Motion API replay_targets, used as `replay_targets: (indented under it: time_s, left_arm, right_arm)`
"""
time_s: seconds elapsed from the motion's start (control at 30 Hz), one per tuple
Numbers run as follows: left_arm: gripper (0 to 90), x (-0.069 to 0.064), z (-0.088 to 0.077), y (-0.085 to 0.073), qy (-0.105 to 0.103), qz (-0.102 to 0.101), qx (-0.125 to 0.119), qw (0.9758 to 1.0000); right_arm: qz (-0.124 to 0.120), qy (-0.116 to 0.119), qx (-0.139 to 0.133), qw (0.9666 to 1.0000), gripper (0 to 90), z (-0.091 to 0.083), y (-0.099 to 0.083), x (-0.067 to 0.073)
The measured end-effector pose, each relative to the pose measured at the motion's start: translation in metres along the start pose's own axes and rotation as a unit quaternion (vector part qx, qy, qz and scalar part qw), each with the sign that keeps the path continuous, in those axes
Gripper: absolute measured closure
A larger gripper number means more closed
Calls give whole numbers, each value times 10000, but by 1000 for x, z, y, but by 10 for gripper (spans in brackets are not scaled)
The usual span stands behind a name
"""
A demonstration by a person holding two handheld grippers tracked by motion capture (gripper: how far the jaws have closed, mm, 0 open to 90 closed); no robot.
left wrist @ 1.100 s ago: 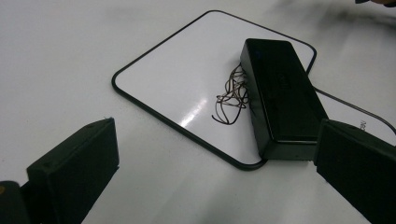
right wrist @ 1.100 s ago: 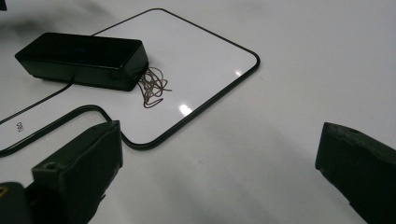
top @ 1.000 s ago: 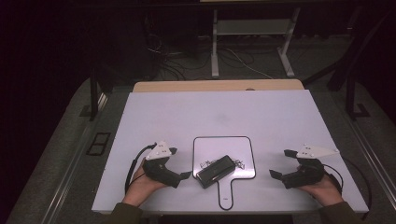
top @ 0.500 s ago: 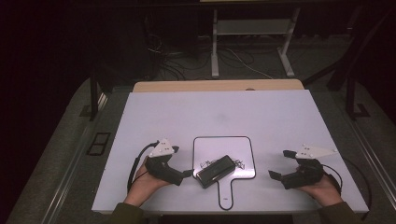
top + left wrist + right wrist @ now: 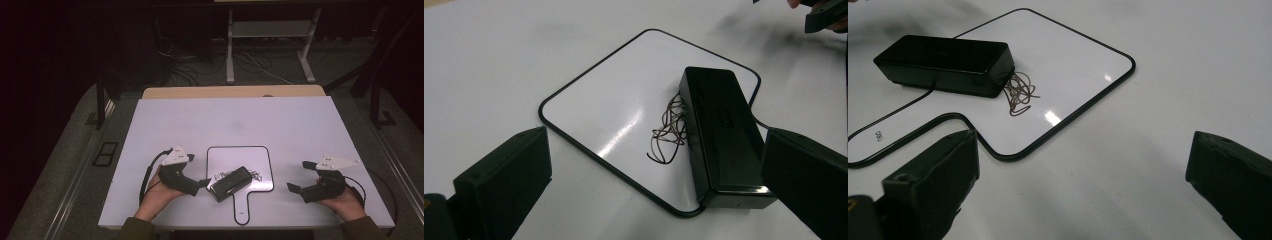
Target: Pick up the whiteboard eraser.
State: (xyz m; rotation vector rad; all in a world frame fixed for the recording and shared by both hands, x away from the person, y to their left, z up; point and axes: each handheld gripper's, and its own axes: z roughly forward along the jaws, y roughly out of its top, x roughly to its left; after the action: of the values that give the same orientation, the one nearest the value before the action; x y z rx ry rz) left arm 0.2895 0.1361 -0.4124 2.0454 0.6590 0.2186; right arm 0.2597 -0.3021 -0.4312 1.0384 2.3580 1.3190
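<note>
A glossy black rectangular box (image 5: 230, 183) was found lying on the white, black-rimmed paddle-shaped board (image 5: 252, 160) on the white worktop (image 5: 225, 120), touching a tangle of thin brown wire (image 5: 669, 131). The left gripper (image 5: 200, 183) was held just beside the box, jaws released. The right gripper (image 5: 295, 189) was held well apart, jaws likewise released.

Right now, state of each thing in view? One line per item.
left gripper: open, jaws either side of the box's near end, not closed on it.
right gripper: open, holding nothing, apart from the board.
black box: lid shut, lying flat on the board, one end past the edge.
wire tangle: loose, on the board against the box.
white board: flat on the table.
</note>
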Motion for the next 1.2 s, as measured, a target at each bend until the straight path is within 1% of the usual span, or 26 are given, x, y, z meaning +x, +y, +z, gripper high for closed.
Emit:
replay_targets:
  time_s: [0.2, 0.37, 0.43, 0.6, 0.63, 0.67, 0.73, 0.87, 0.9, 1.07, 1.2]
  left_arm:
    - [0, -3, 4, 4, -22, 25, 17, 10000]
    - [1, -5, 8, 9, -40, 64, 76, 9999]
    - [1, -6, 10, 11, -73, 53, 47, 9999]
    - [8, -9, 17, 18, -109, 116, 108, 9998]
    - [10, -10, 20, 22, -128, 188, 151, 9996]
    - [13, -10, 20, 22, -128, 188, 151, 9996]
    - [17, -12, 25, 26, -146, 262, 199, 9994]
    - [32, -14, 30, 28, -141, 280, 248, 9992]
    - [38, -15, 33, 31, -132, 321, 298, 9990]
    - [54, -17, 38, 36, -154, 363, 307, 9988]
    - [64, -20, 43, 41, -172, 389, 370, 9984]
  right_arm:
    - [14, 18, -6, 10000, 0, 0, 0, 0]
    - [14, 20, -23, 10000, 0, 0, 0, 0]
    - [26, 17, -19, 10000, 0, -1, 0, 0]
    - [21, 15, -7, 10000, 0, 0, 0, 0]
    - [18, 15, -8, 10000, 0, 0, 0, 0]
    - [18, 15, -8, 10000, 0, 0, 0, 0]
    - [26, 24, -5, 10000, 0, -1, 0, 0]
    - [42, 18, -9, 10000, 0, -1, -1, 0]
    - [47, 13, -8, 10000, 0, -1, -1, 0]
    - [46, 23, -11, 10000, 0, 0, -1, -1]
    - [60, 21, -10, 10000, 0, -1, -1, 0]
